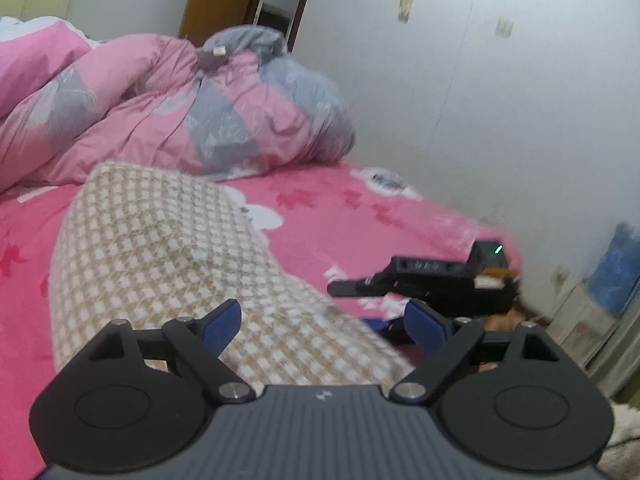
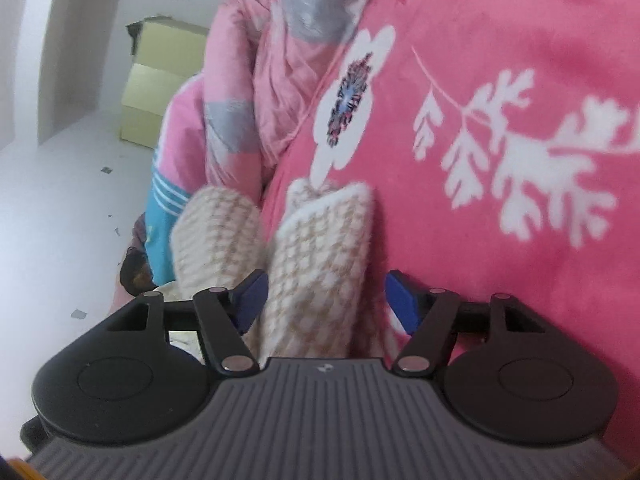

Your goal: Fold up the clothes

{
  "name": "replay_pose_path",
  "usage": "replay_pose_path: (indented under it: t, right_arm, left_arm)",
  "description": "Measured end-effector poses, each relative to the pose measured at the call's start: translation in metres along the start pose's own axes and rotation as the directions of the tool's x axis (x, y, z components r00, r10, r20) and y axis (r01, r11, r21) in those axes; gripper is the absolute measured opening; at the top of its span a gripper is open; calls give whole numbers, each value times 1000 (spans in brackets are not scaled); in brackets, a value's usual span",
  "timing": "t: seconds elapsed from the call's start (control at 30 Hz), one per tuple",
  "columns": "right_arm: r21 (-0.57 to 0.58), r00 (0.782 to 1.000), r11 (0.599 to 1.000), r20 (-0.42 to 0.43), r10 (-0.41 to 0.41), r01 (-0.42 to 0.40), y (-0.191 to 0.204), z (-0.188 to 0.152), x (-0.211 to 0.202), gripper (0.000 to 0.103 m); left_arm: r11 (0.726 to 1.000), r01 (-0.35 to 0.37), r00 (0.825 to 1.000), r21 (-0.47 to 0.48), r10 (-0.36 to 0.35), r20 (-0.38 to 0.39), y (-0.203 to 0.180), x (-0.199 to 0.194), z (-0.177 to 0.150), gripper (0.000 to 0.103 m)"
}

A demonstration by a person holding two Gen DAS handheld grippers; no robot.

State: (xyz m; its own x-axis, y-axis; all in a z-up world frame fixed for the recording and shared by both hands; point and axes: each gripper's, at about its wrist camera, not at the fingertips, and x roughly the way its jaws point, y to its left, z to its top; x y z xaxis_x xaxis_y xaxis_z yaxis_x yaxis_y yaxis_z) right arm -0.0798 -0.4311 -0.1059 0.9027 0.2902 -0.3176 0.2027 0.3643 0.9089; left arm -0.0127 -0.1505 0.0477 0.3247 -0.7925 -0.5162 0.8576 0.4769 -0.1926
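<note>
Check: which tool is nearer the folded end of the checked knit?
Right. The right tool straddles the folded end of the checked knit, jaws open around it. The left tool hangs open above the garment's broad flat part, away from that end.

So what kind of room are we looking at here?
Most likely a bedroom in a home. A bed with a pink floral sheet fills the view, a crumpled pink-and-grey duvet is heaped on it, and a beige checked knit garment lies there for folding.

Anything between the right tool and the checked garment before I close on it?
Nothing visible. A fold of the beige checked garment already lies between the open fingers of the right tool; one blue pad is at the cloth, the other stands clear. Only the pink bedsheet lies beyond.
</note>
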Motion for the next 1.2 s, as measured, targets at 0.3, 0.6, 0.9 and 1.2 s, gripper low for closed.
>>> replay_pose_path:
  t: [0.3,0.6,0.9,1.2]
  right_arm:
    - [-56,999,998,-34,-38,36,2,13,36,7]
    - [-101,978,975,37,204,-200,17,24,40,5]
    - [-94,952,947,-22,305,-306,39,26,71,5]
    - [-125,933,926,-92,347,-356,80,16,106,5]
  left_arm:
    - [999,-13,999,38,15,-52,-8,26,8,89]
    - [989,-94,982,110,110,-152,-16,50,4,71]
    - [973,-182,966,145,204,-161,-14,36,7,71]
    - [971,-239,959,23,240,-153,13,7,14,77]
